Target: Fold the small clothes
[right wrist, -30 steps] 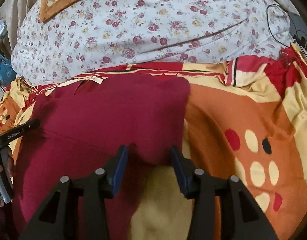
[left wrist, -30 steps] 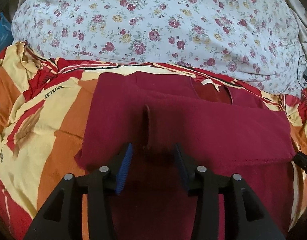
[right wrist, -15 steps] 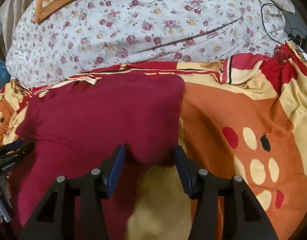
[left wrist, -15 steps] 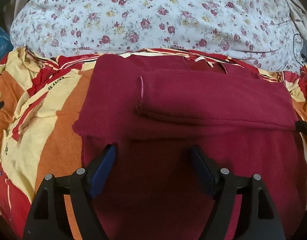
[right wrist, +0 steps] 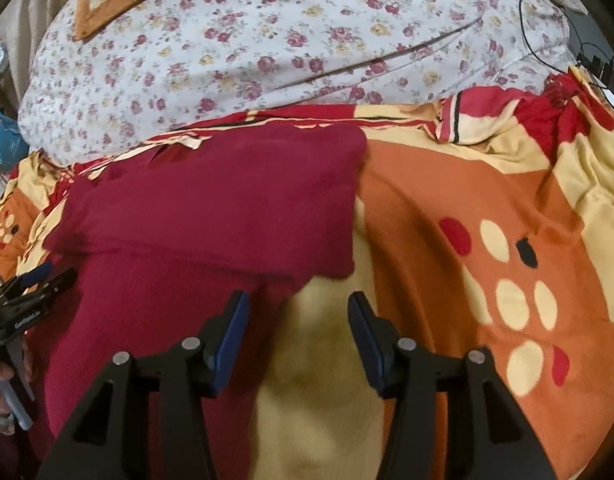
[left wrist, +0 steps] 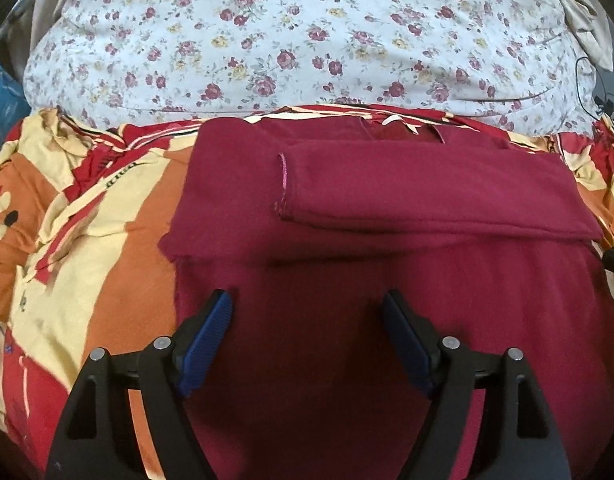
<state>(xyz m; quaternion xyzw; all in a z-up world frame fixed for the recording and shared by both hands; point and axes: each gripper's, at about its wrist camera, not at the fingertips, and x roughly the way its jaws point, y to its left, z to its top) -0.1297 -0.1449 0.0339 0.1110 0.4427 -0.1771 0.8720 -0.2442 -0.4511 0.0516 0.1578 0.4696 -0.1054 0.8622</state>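
A second ago the left claw (left wrist: 307, 344) was sitting nearly clenched at the cuff of the folded sleeve; now it is spreading wide, released, and hanging back over the lower body of the maroon shirt (left wrist: 347, 208), grasping nothing. The right claw (right wrist: 299, 344) is likewise standing wider than before, released, hovering at the shirt's right hem where maroon meets the blanket (right wrist: 487, 220). One shirt is lying on the bed, its neckline toward 12 o'clock, with both sleeves folded across the chest; one cuff (left wrist: 283, 184) is showing at about 11 o'clock from the left claw. Two claws are in play. One orange, red and cream blanket is lying under the shirt, and one floral pillow (left wrist: 307, 32) is sitting at 12 o'clock beyond it.
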